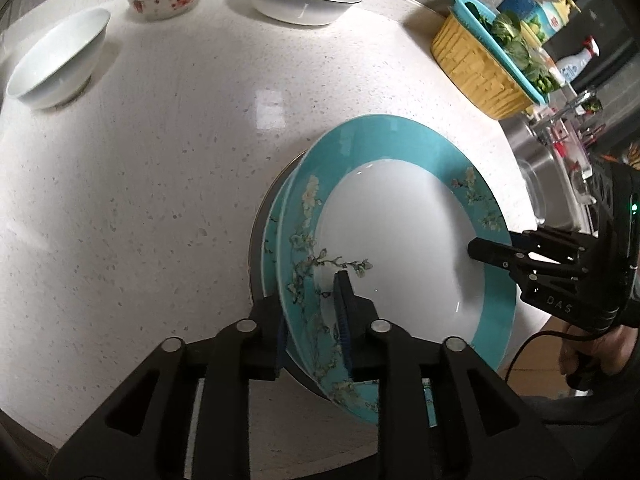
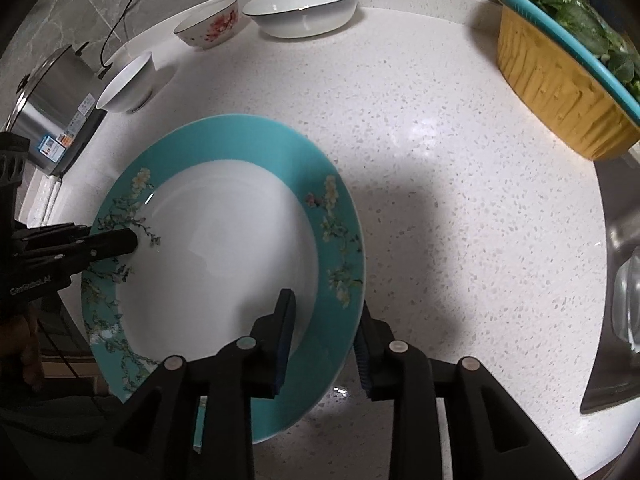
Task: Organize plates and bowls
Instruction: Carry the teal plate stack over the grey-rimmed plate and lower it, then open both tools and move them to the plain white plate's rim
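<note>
- Left gripper: fingers parted, straddling the teal plate rim at 7 o'clock, not pressing.
- Right gripper: fingers likewise loose at 5 o'clock.

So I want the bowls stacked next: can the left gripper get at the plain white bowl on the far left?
Probably not yet: the left gripper straddles the teal floral plate's rim. Past that, bare counter leads to the white bowl.
</note>
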Tool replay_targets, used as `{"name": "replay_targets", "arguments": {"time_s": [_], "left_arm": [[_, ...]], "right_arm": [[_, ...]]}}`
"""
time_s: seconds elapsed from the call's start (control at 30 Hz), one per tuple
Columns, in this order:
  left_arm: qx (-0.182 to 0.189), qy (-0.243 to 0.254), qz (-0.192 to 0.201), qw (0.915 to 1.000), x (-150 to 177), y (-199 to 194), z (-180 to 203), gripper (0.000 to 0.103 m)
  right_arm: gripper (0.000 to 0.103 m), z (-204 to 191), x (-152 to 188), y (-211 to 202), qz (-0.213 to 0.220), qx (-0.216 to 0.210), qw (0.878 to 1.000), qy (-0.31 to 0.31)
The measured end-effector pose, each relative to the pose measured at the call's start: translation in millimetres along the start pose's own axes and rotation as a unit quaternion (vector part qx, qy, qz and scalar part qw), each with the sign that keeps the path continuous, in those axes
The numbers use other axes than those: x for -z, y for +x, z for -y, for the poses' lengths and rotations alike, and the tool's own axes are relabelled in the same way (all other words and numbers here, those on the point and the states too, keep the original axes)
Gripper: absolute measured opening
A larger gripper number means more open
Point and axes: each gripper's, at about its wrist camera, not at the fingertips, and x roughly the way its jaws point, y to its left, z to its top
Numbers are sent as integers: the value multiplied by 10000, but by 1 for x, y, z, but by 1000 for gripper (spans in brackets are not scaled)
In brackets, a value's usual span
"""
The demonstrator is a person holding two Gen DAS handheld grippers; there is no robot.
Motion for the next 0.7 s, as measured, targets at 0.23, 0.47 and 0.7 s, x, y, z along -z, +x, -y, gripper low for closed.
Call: {"name": "replay_targets", "arguments": {"time_s": [0.23,0.47,0.7], "left_arm": [[70,225,37,9997,2,1,17,64],[-173,133,124,9997,-1,0,24,86],[-432,-138,280,9986,-1,-12,26,89]], "right_arm": [[31,-2,3,-1,215,-19,9997,-134],[31,-2,10,-3,420,-176,9984,-321],[32,-3,9,-4,542,-371,9957,-660]]}}
